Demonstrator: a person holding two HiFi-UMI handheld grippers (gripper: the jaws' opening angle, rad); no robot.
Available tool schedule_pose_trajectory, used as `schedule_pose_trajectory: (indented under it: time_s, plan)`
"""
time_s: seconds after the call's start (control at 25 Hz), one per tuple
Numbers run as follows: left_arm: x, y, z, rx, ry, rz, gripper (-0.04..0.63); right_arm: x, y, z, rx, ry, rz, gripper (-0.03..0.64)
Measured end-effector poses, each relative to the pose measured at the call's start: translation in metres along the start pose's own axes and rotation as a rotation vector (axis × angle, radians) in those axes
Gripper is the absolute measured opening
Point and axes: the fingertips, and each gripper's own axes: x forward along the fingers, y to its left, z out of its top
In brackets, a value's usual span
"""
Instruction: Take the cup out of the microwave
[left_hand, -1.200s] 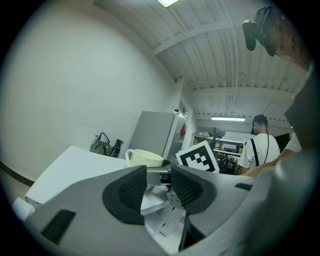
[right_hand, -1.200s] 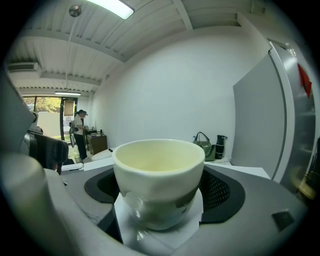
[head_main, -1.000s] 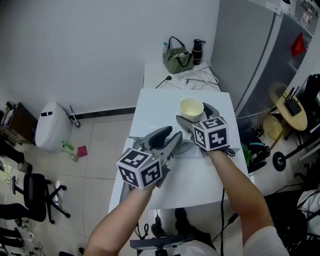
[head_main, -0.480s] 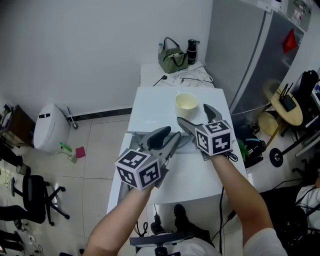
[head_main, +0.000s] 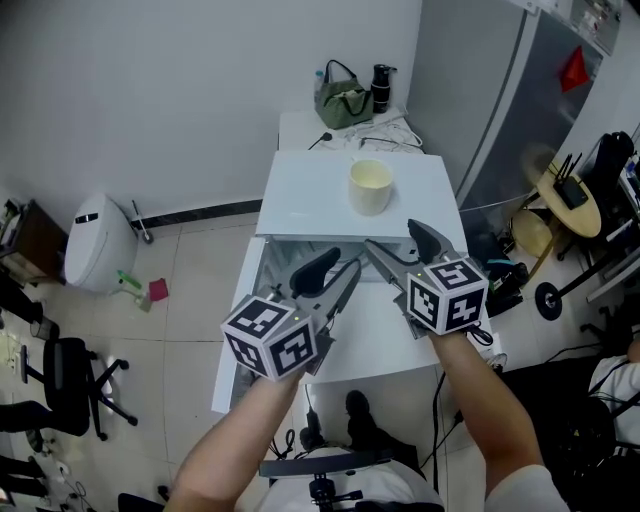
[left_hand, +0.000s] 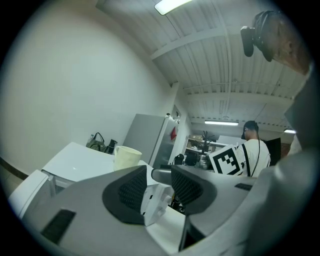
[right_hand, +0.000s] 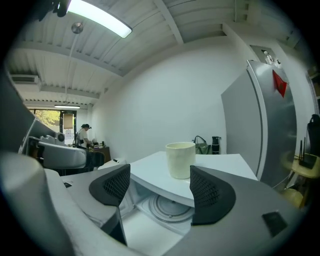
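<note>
Cup (head_main: 370, 186) sat on microwave (head_main: 300, 195) top, just beyond both grippers' fingertips. L gripper (head_main: 335, 272) jaws apart, empty. R gripper (head_main: 392, 236) jaws apart, just closing some, nothing btw them.

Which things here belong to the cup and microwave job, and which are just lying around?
Job: cup, standing on top of the microwave; microwave, open.
Lying about: green bag, black bottle, cables, white bin, office chair.
</note>
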Motion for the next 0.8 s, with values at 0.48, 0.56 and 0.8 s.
schedule_pose_trajectory:
  time_s: [0.48, 0.56, 0.8]
  plan:
    - [-0.052, -0.039, -0.031, -0.035, 0.001, -0.070, 0.135, -0.068, 0.044, -0.035, 0.052, -0.022, -0.006, 0.058]
    - [-0.062, -0.045, -0.036, -0.040, 0.003, -0.086, 0.121, -0.074, 0.051, -0.046, 0.062, -0.009, -0.006, 0.009]
    - [-0.098, -0.066, -0.062, -0.051, 0.016, -0.135, 0.107, -0.098, 0.085, -0.081, 0.097, 0.031, 0.007, 0.007]
